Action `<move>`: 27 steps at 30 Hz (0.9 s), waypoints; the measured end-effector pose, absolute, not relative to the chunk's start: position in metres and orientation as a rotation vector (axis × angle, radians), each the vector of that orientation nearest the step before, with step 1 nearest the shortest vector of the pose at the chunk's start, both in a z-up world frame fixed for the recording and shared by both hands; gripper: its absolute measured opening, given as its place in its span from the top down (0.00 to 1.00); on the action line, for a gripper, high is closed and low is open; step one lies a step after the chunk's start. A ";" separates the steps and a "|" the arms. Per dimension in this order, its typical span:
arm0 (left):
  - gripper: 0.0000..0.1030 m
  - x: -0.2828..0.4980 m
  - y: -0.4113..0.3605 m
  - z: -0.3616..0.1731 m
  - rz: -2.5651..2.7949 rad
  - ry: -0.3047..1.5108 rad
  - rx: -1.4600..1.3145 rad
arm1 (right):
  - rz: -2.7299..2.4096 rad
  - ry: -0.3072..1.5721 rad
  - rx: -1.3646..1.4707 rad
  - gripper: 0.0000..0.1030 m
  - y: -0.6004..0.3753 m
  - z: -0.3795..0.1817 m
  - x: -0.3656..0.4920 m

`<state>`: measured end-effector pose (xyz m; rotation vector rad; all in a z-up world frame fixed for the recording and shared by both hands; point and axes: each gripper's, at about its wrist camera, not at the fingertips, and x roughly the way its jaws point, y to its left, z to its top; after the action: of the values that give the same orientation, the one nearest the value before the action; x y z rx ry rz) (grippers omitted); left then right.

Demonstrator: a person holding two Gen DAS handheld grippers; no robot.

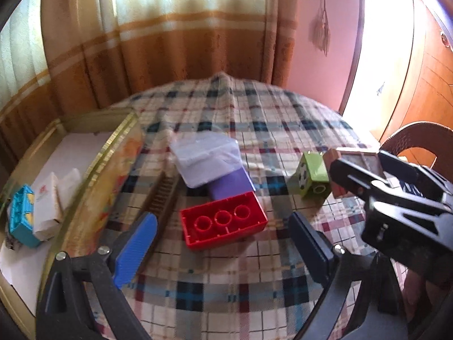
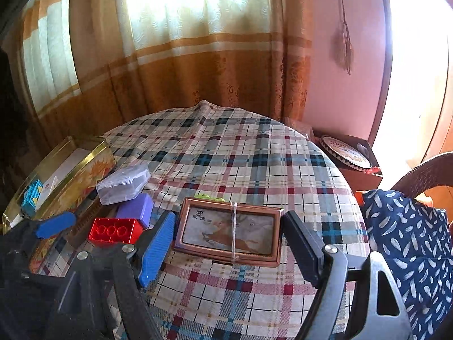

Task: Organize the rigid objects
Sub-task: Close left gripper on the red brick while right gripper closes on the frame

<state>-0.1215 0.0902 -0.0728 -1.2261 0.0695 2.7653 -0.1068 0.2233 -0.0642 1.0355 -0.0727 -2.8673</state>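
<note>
A: Where's the left hand-held gripper (image 1: 223, 243)?

B: Low in its frame, jaws released, nothing between them; the red brick (image 1: 223, 221) lies upside down on the checked bench (image 1: 254, 119) just beyond.

A: And the right hand-held gripper (image 2: 226, 243)?

B: Also released, straddling the copper box (image 2: 228, 233) at centre without touching. The gold tin (image 2: 82, 170) sits far left.
</note>
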 end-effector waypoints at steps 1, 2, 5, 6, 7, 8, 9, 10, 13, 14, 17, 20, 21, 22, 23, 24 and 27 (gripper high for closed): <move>0.07 -0.124 0.091 -0.074 2.759 0.062 -1.238 | -2.866 -0.069 1.034 0.23 0.222 -0.064 -0.107; 0.07 -0.125 0.092 -0.075 2.761 0.064 -1.243 | -2.863 -0.068 1.033 0.23 0.222 -0.064 -0.107; 0.10 -0.129 0.092 -0.079 2.754 0.063 -1.275 | -2.858 -0.074 1.034 0.23 0.223 -0.065 -0.107; 0.12 -0.131 0.093 -0.080 2.747 0.058 -1.286 | -2.857 -0.076 1.037 0.23 0.223 -0.065 -0.108; 0.15 -0.132 0.092 -0.081 2.741 0.051 -1.297 | -2.856 -0.079 1.039 0.23 0.224 -0.065 -0.108; 0.18 -0.133 0.092 -0.082 2.733 0.044 -1.305 | -2.853 -0.083 1.042 0.23 0.224 -0.066 -0.109; 0.20 -0.134 0.091 -0.083 2.724 0.035 -1.315 | -2.852 -0.086 1.044 0.23 0.224 -0.066 -0.109; 0.25 -0.136 0.090 -0.084 2.718 0.026 -1.324 | -2.853 -0.087 1.048 0.23 0.224 -0.066 -0.109; 0.32 -0.138 0.086 -0.086 2.694 -0.021 -1.333 | -2.852 -0.084 1.047 0.23 0.223 -0.066 -0.109; 0.32 -0.137 0.086 -0.087 2.690 -0.022 -1.329 | -2.851 -0.082 1.046 0.23 0.223 -0.065 -0.109; 0.32 -0.135 0.085 -0.086 2.691 -0.022 -1.321 | -2.851 -0.082 1.039 0.23 0.223 -0.065 -0.108; 0.32 -0.127 0.080 -0.081 2.720 -0.014 -1.282 | -2.854 -0.087 1.023 0.23 0.224 -0.063 -0.107; 0.32 -0.126 0.079 -0.080 2.729 -0.006 -1.273 | -2.855 -0.087 1.020 0.23 0.224 -0.063 -0.107; 0.32 -0.124 0.077 -0.079 2.738 -0.003 -1.265 | -2.854 -0.087 1.017 0.23 0.224 -0.063 -0.107; 0.32 -0.122 0.075 -0.079 2.740 -0.011 -1.261 | -2.854 -0.086 1.013 0.23 0.224 -0.063 -0.106; 0.32 -0.120 0.072 -0.077 2.749 -0.023 -1.248 | -2.855 -0.084 1.010 0.23 0.223 -0.062 -0.106; 0.32 -0.115 0.067 -0.071 2.790 -0.021 -1.198 | -2.854 -0.095 0.980 0.23 0.222 -0.060 -0.103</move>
<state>-0.1149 0.0672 -0.0710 -1.1979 -0.0210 2.7898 -0.1031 0.2218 -0.0603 0.9803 -0.0953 -2.8538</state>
